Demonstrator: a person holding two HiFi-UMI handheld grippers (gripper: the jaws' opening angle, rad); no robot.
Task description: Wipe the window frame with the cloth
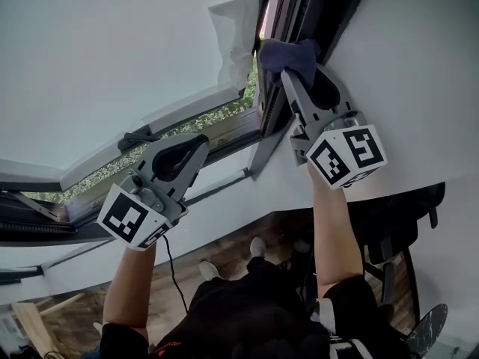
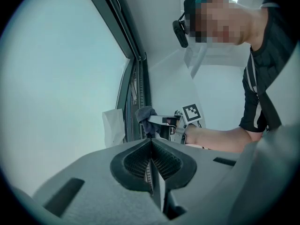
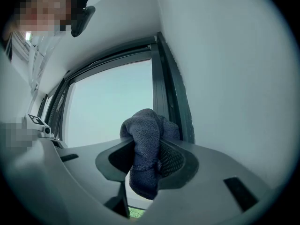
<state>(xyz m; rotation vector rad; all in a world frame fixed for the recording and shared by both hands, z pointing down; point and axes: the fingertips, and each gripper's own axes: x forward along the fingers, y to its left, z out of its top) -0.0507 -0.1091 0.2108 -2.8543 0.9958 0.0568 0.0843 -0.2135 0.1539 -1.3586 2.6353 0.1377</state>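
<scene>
Dark cloth (image 1: pixel 288 54) sits bunched against the window frame (image 1: pixel 298 2) upright, pinched in the right gripper (image 3: pixel 149 163) so a wad pokes past the tips to rub the frame; likely mid-wipe. Left gripper (image 2: pixel 151 146) has its jaws pressed together, empty, parked lower and out of the way.

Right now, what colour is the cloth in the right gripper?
Dark blue-grey; the cloth shows best in the right gripper view.
</scene>
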